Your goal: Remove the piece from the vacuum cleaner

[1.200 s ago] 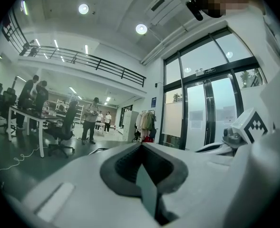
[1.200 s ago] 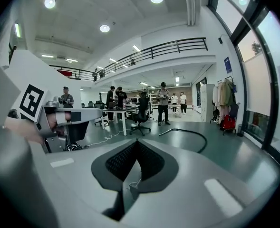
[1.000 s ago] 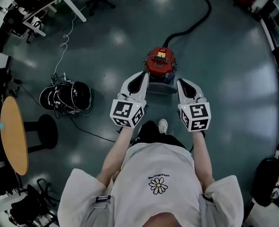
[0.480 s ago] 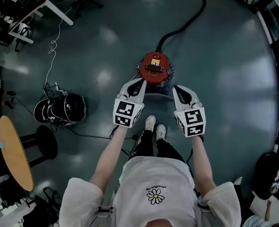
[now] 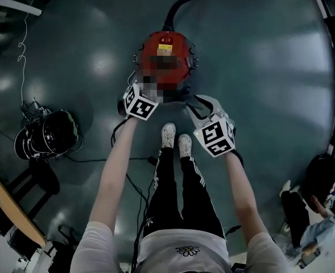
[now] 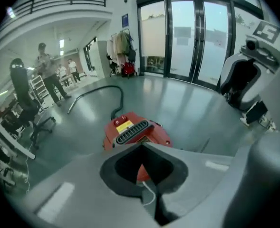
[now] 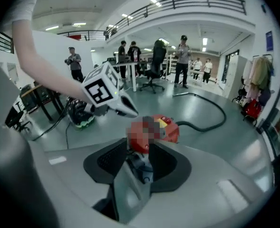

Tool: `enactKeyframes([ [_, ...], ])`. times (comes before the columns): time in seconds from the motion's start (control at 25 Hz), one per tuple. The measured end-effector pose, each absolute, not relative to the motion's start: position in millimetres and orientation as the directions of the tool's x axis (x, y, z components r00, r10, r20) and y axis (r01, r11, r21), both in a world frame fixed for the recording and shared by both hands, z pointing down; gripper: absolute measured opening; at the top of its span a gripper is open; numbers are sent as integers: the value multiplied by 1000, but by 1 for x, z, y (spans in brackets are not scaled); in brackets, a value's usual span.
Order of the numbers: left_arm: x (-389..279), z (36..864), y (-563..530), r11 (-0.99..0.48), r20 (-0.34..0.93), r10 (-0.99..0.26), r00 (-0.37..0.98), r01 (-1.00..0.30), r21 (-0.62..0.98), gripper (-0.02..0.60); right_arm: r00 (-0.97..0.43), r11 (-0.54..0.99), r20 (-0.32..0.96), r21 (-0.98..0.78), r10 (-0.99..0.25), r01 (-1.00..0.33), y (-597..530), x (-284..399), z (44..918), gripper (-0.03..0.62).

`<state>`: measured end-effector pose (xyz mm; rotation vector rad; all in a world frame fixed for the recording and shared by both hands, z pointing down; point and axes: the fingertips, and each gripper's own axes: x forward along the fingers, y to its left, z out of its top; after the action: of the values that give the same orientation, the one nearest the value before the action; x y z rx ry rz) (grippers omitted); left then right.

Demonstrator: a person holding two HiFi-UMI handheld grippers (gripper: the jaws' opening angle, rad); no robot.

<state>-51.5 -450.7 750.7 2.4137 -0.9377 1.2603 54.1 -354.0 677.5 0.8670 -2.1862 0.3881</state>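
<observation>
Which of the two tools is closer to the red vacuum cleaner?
The left tool: its tip overlaps the edge of the round red vacuum cleaner, while the right tool is just short.

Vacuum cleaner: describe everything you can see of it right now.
The vacuum cleaner is a round red canister, plastic by its look, standing upright on the glossy grey floor. Its top carries a black slotted grille and a yellow label. A black hose leaves its far side. The left gripper is over its near edge; contact can't be told.
</observation>
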Motion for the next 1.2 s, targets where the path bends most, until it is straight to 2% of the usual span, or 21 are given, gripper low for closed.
enactKeyframes([
  [0.08,-48,782,-454,-783,829,-379,410,-620,-51,2,-474,765,791,-12,-387,-644,-343,51,727,208],
  [0.16,-44,804,-455,-796,841,-349,414,-604,-33,2,-443,799,835,-7,-325,-601,-333,50,769,233],
  [0.32,-37,834,-446,-818,854,-302,423,-576,-4,2,-396,825,894,-54,-211,-562,-316,51,832,256],
  [0.56,-38,840,-450,-811,856,-292,427,-584,15,3,-332,868,940,-102,-75,-485,-302,51,892,254],
  [0.64,-36,841,-449,-824,866,-279,415,-567,6,3,-283,880,958,-104,-36,-463,-296,54,910,219],
  [0.68,-35,841,-448,-826,870,-276,410,-564,4,3,-251,887,968,-98,-21,-451,-293,56,918,177],
  [0.72,-35,841,-448,-824,871,-275,407,-567,4,3,-220,894,975,-87,-13,-439,-290,58,924,85],
  [0.76,-36,841,-448,-820,871,-277,407,-573,7,3,-198,899,980,-73,-15,-431,-289,59,927,47],
  [0.96,-38,841,-450,-802,863,-290,414,-597,17,2,-198,880,979,-59,-40,-471,-290,57,930,38],
  [1.2,-37,841,-449,-802,870,-294,397,-597,1,2,-195,888,979,-44,-52,-458,-283,56,927,38],
])
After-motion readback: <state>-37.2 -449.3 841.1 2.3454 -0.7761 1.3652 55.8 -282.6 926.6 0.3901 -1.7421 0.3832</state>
